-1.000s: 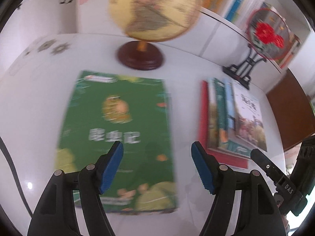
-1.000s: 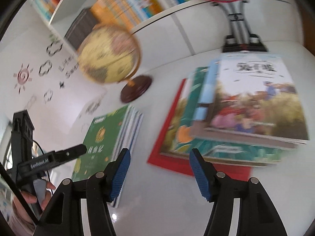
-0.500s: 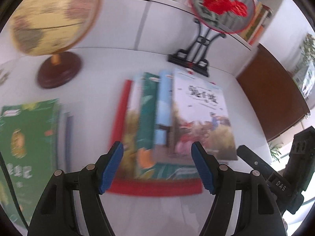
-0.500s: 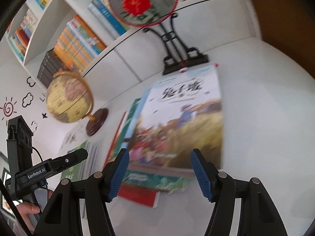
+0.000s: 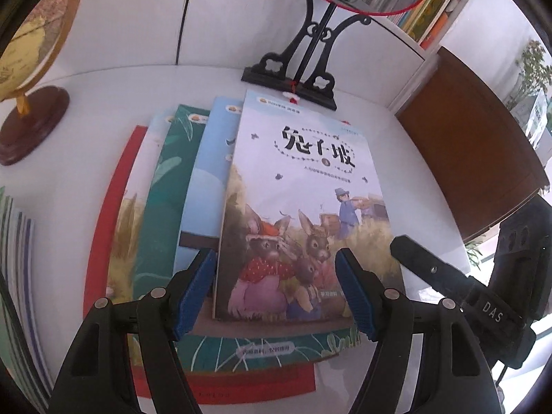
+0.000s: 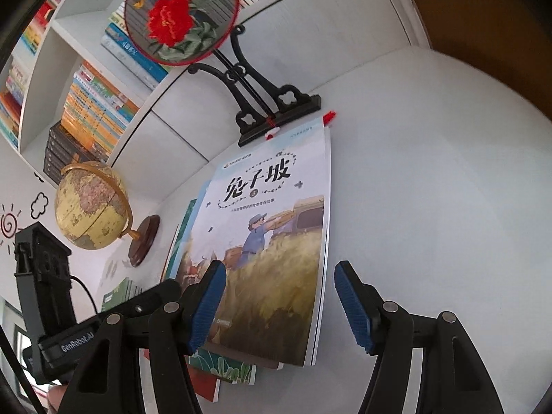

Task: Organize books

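A fanned stack of books lies on the white table [image 5: 421, 186]. Its top book [image 5: 303, 207] shows rabbits in a field, over blue, green and red [image 5: 110, 227] covers. My left gripper [image 5: 277, 289] hovers open above the top book's near end, touching nothing. In the right wrist view the same top book [image 6: 276, 241] runs up from between the fingers. My right gripper [image 6: 279, 305] is open over its right edge, with one pad above the cover and the other above bare table. A second pile with a green cover [image 6: 120, 293] lies further left.
A globe [image 6: 91, 207] on a wooden base stands left of the stack. A round embroidered fan on a black stand [image 5: 293, 79] sits just behind it. Shelves of books [image 6: 93, 110] line the wall. A brown cabinet [image 5: 465, 145] borders the table on the right.
Both grippers have swung right, from the green-covered pile to the fanned stack, and come closer to it. The rabbit book now fills both views. Neither jaw opening has visibly changed.
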Demonstrator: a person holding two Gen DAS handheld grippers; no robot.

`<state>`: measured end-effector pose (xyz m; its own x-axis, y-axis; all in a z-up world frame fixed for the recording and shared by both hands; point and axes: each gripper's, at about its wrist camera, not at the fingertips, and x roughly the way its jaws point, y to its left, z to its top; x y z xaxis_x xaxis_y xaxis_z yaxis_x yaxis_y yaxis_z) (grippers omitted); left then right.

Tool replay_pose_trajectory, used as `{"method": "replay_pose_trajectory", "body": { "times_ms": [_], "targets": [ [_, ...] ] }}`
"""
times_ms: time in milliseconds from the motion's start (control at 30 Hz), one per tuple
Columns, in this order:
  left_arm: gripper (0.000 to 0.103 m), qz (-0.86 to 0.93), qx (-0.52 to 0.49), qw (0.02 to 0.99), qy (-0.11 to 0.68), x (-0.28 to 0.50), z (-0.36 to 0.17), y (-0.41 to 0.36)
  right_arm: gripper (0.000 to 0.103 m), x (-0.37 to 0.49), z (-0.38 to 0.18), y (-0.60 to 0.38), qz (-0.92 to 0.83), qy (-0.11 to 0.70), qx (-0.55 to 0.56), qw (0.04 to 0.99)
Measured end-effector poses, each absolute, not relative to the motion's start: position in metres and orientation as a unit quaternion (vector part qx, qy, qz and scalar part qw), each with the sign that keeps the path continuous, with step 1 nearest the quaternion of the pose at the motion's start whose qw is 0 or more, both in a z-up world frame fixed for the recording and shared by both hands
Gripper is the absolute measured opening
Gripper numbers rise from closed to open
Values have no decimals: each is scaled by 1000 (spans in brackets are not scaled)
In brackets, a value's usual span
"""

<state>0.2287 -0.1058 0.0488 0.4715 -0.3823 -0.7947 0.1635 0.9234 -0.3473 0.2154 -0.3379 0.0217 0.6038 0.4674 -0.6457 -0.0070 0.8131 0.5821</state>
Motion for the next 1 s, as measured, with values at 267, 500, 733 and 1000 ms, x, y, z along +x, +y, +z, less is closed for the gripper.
{"method": "replay_pose_trajectory", "body": {
  "times_ms": [267,500,733,1000],
  "targets": [
    [70,-173,-101,845,496,227,50,-109,68,218,16,-330,152,446,262,842],
    [70,-170,-77,840,509,208,51,-110,74,213,21,-317,170,464,208,844],
    [70,-152,-91,833,524,177,47,-88,84,206,24,-295,212,473,179,836],
    [70,-115,-142,840,511,180,52,-46,84,199,30,-287,281,463,166,824]
  ]
}}
